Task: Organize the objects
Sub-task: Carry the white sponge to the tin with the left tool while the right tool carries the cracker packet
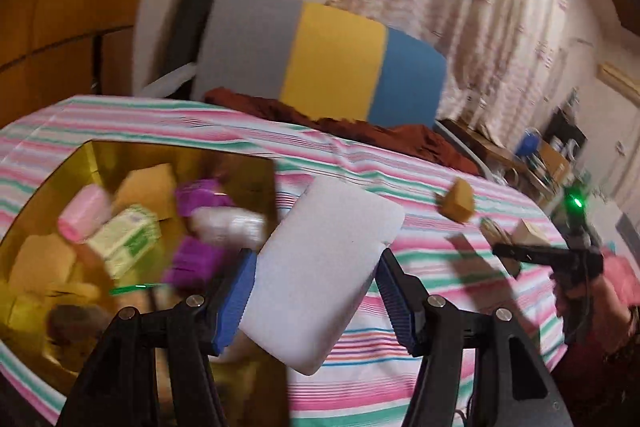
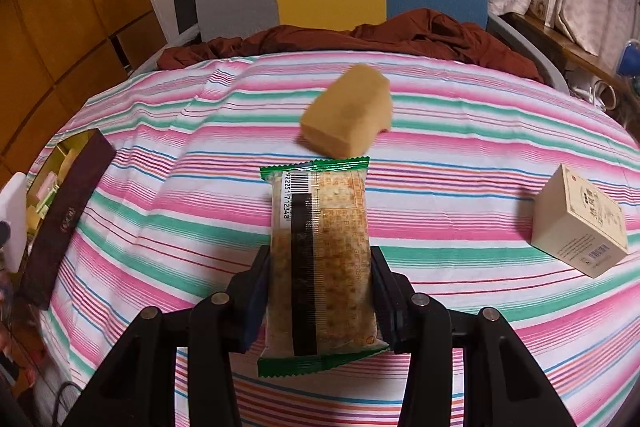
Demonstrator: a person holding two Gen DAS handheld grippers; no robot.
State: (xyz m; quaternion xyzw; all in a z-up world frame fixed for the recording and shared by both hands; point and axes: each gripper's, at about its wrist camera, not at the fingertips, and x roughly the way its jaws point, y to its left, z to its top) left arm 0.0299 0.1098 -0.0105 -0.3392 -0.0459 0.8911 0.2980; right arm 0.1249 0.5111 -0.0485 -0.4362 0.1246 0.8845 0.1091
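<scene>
The left gripper [image 1: 316,291] is clamped across a white block [image 1: 320,267], probably light foam, just right of the gold box [image 1: 64,163]. The right gripper [image 2: 320,291] is pinched on a crinkly snack packet [image 2: 320,259]: crushable, best held mid-body.

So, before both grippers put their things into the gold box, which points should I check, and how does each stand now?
1. Left gripper holds the white block: ok.
2. Right gripper holds the snack packet: ok.
3. Gold box open: ok.
4. Free room in the box: cannot tell, it looks crowded.
5. Yellow sponge and cream carton cleared from the striped cloth: not ok.
</scene>
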